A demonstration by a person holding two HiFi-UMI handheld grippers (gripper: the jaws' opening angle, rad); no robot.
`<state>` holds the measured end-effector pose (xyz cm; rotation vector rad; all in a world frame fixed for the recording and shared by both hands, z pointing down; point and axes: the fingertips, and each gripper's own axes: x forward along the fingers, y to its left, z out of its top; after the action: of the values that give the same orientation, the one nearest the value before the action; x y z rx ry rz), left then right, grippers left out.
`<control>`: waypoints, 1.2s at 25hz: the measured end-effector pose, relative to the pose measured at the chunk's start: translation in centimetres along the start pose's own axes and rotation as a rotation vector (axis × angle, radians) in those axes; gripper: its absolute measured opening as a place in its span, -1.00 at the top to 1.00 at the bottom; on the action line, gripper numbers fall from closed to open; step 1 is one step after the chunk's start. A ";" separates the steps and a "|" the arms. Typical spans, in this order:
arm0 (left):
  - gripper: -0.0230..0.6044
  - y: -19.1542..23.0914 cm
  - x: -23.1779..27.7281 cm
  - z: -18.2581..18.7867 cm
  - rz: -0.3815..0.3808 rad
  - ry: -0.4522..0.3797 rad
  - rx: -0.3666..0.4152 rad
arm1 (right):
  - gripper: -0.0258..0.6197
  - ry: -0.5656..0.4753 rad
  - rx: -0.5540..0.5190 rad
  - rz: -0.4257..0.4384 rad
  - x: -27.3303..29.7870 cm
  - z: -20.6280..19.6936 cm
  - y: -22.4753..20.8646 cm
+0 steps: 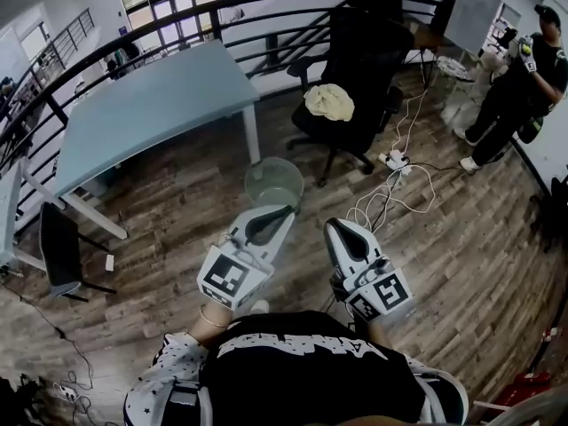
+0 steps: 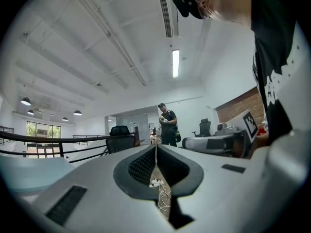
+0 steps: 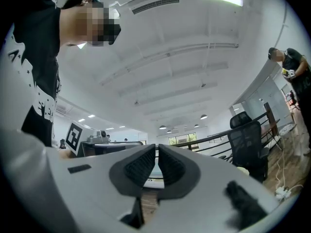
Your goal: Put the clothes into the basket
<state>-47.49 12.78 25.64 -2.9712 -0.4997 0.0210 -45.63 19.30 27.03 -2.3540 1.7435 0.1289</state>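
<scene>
Both tools sit low in the frame, close to the holder's body. The left tool has its jaws pressed together with nothing between them, only floor and cables showing past the tips. The right tool is likewise closed tight and empty.

The one garment I can make out is a pale yellow cloth, bunched in a loose heap on the seat of the black office chair in the upper middle of the frame, well apart from both tools. The basket, a round see-through bin, stands on the floor just below the right end of the light blue tabletop, between the tools and the chair, and looks empty.

The cloth looks light, limp and not at all fragile; it will likely sag and trail once lifted, and a thin pinch of one layer may slip. I would judge a raised fold near the top of the heap the best place to bite, taking several layers at once, so the bundle comes up together and clears the basket rim
</scene>
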 end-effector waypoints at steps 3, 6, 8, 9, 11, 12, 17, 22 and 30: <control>0.87 -0.4 0.4 0.0 0.017 0.008 0.002 | 0.82 -0.001 -0.003 0.017 -0.4 0.1 -0.4; 0.87 -1.1 0.8 0.1 0.032 0.016 0.009 | 0.82 -0.002 0.000 0.035 -0.9 0.2 -1.0; 0.87 -1.7 1.1 0.1 0.042 0.019 0.015 | 0.82 -0.001 0.005 0.046 -1.5 0.2 -1.3; 0.87 -2.0 1.1 0.1 0.047 0.021 0.016 | 0.82 0.000 0.008 0.050 -1.7 0.2 -1.3; 0.87 -2.4 0.8 0.1 0.058 0.032 0.015 | 0.82 0.000 0.013 0.060 -2.0 0.1 -1.2; 0.87 -2.5 0.6 0.0 0.063 0.037 0.015 | 0.82 -0.001 0.014 0.065 -2.1 0.1 -1.1; 0.87 -3.3 0.6 0.0 0.074 0.050 0.011 | 0.82 0.006 0.028 0.073 -2.9 -0.2 -1.2; 0.87 -3.5 1.7 -0.3 0.060 0.055 -0.005 | 0.82 0.014 0.022 0.053 -3.4 -0.3 -2.2; 0.87 -2.4 5.3 -0.7 -0.007 0.028 -0.036 | 0.82 0.004 -0.023 -0.018 -3.1 0.6 -5.1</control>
<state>-43.20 16.66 26.71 -3.0006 -0.5124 -0.0301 -41.68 23.79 27.63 -2.3872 1.7312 0.1428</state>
